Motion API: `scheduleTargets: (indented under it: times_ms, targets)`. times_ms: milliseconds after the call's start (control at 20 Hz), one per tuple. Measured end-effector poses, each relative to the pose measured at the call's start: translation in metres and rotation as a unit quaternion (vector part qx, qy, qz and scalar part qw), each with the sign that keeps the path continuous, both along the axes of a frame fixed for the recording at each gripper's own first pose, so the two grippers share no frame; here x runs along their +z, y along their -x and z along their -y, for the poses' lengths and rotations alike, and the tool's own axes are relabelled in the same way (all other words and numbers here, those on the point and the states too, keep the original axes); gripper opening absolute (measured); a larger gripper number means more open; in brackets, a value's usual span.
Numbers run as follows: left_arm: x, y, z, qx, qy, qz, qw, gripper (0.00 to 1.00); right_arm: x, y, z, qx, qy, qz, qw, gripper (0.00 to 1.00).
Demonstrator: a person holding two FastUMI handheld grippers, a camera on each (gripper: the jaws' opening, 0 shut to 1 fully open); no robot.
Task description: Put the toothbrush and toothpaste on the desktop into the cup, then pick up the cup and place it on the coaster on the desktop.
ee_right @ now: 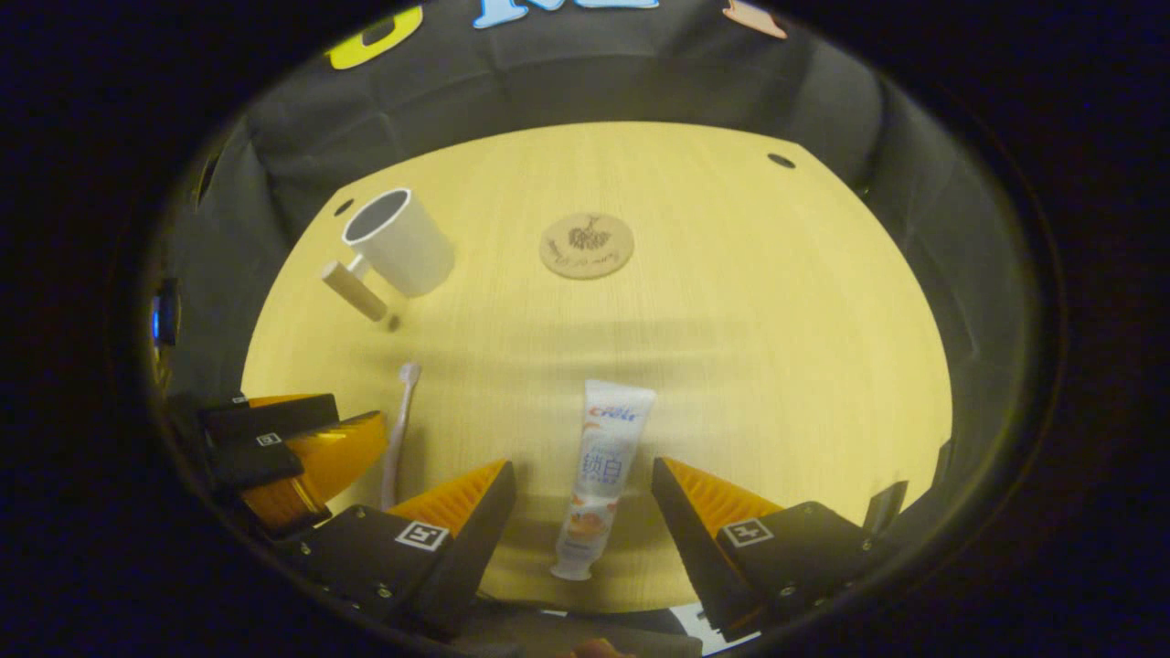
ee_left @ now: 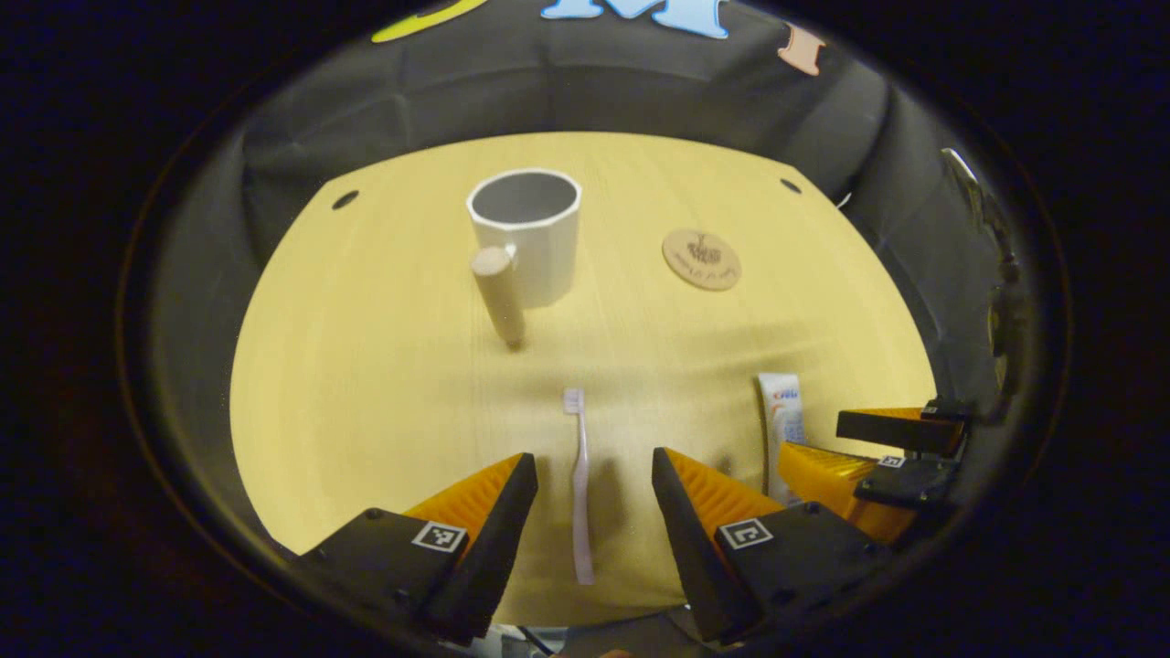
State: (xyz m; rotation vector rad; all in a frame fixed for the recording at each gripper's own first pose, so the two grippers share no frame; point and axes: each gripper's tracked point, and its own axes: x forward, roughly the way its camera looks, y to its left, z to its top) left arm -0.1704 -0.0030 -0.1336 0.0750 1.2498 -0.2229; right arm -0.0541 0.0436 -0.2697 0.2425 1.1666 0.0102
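Observation:
A pale pink toothbrush [ee_left: 579, 484] lies flat on the wooden desktop [ee_left: 366, 366], lengthwise between the spread fingers of my left gripper [ee_left: 594, 471], which is open and not touching it. A white toothpaste tube [ee_right: 599, 471] lies between the spread fingers of my right gripper [ee_right: 580, 480], also open. The white cup [ee_left: 530, 233] with a wooden handle [ee_left: 498, 292] stands upright farther back. A round wooden coaster [ee_left: 701, 259] lies to the cup's right. In the right gripper view the cup [ee_right: 402, 239], coaster [ee_right: 586, 245] and toothbrush [ee_right: 398, 429] appear too.
The right gripper [ee_left: 877, 457] shows at the lower right of the left gripper view, beside the toothpaste tube [ee_left: 782, 420]. The left gripper [ee_right: 302, 448] shows at the lower left of the right gripper view. Black cloth walls surround the desktop [ee_right: 777, 320], which has small dark holes near its far corners.

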Motion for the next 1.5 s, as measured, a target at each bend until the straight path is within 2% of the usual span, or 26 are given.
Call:
scheduleTargets:
  times_ms: [50,100,150,350,400,450,500,550,600,650,750,800,850,900,950,1000,1050,1100,1150,1200,1250,1300,1350,1500]
  targets:
    - [0.003,0.005,-0.004,-0.006,-0.01,-0.014,1.0,0.85,-0.006,0.002,0.0,-0.003,-0.005,-0.013,1.0,0.93]
    - [0.006,0.01,-0.009,-0.01,-0.019,-0.029,0.999,0.8,-0.011,0.003,0.001,-0.003,-0.008,-0.023,1.0,0.93]
    - [0.007,0.013,-0.011,-0.014,-0.026,-0.044,0.999,0.85,-0.017,0.004,0.001,-0.001,-0.009,-0.033,0.999,0.93]
    - [-0.013,0.018,-0.012,-0.015,-0.039,-0.081,0.996,0.85,-0.03,0.003,0.0,0.01,-0.009,-0.058,0.998,0.93]
    - [-0.014,0.019,-0.012,-0.014,-0.038,-0.085,0.996,0.91,-0.032,0.001,-0.001,0.012,-0.009,-0.061,0.998,0.93]
    - [-0.016,0.017,-0.013,-0.01,-0.038,-0.09,0.995,0.85,-0.034,0.0,-0.002,0.013,-0.01,-0.064,0.998,0.93]
    - [-0.018,0.018,-0.012,-0.007,-0.038,-0.095,0.995,0.85,-0.036,-0.001,-0.002,0.014,-0.01,-0.067,0.998,0.93]
    - [-0.02,0.017,-0.012,0.0,-0.038,-0.098,0.994,0.79,-0.04,-0.002,-0.002,0.016,-0.01,-0.073,0.997,0.93]
    - [-0.023,0.021,-0.013,0.005,-0.037,-0.103,0.994,0.87,-0.04,0.0,0.0,0.016,-0.007,-0.078,0.997,0.93]
    - [-0.025,0.022,-0.016,0.01,-0.039,-0.106,0.994,0.7,-0.04,-0.003,0.003,0.016,-0.004,-0.075,0.997,0.93]
    - [-0.028,0.023,-0.024,0.02,-0.05,-0.107,0.993,0.68,-0.042,-0.004,0.005,0.018,0.002,-0.076,0.997,0.9]
    - [-0.029,0.021,-0.024,0.019,-0.049,-0.103,0.993,0.74,-0.043,-0.003,0.007,0.019,0.005,-0.077,0.997,0.84]
    - [-0.028,0.021,-0.028,0.02,-0.057,-0.101,0.993,0.59,-0.041,-0.004,0.007,0.022,0.005,-0.075,0.997,0.76]
    - [-0.03,0.021,-0.028,0.019,-0.056,-0.099,0.993,0.53,-0.044,-0.004,0.008,0.021,0.01,-0.075,0.997,0.77]
    - [-0.03,0.021,-0.029,0.014,-0.057,-0.098,0.993,0.48,-0.044,-0.004,0.007,0.023,0.01,-0.075,0.997,0.64]
    - [-0.028,0.019,-0.029,0.018,-0.056,-0.089,0.994,0.47,-0.043,-0.004,0.009,0.028,0.014,-0.074,0.997,0.64]
    - [-0.03,0.017,-0.029,0.021,-0.059,-0.087,0.994,0.43,-0.044,-0.002,0.007,0.021,0.006,-0.076,0.997,0.57]
    - [-0.029,0.017,-0.028,0.019,-0.058,-0.082,0.995,0.3,-0.043,-0.001,0.007,0.03,0.008,-0.08,0.996,0.51]
    - [-0.029,0.016,-0.028,0.016,-0.058,-0.08,0.995,0.25,-0.046,0.002,0.01,0.024,0.011,-0.081,0.996,0.48]
    - [-0.03,0.017,-0.027,0.012,-0.057,-0.075,0.995,0.19,-0.044,-0.001,0.007,0.017,0.002,-0.076,0.997,0.31]
    - [-0.031,0.015,-0.029,0.009,-0.057,-0.063,0.996,0.19,-0.043,0.0,0.008,0.021,-0.006,-0.072,0.997,0.31]
    - [-0.029,0.016,-0.028,0.011,-0.051,-0.059,0.997,0.24,-0.041,-0.005,0.008,0.015,-0.014,-0.059,0.998,0.31]
    - [-0.027,0.015,-0.026,0.003,-0.04,-0.048,0.998,0.11,-0.04,-0.002,0.003,0.016,-0.038,-0.055,0.998,0.23]
    - [-0.024,0.015,-0.025,0.001,-0.01,-0.021,1.0,0.11,-0.037,-0.004,-0.001,0.013,-0.072,-0.032,0.997,0.23]
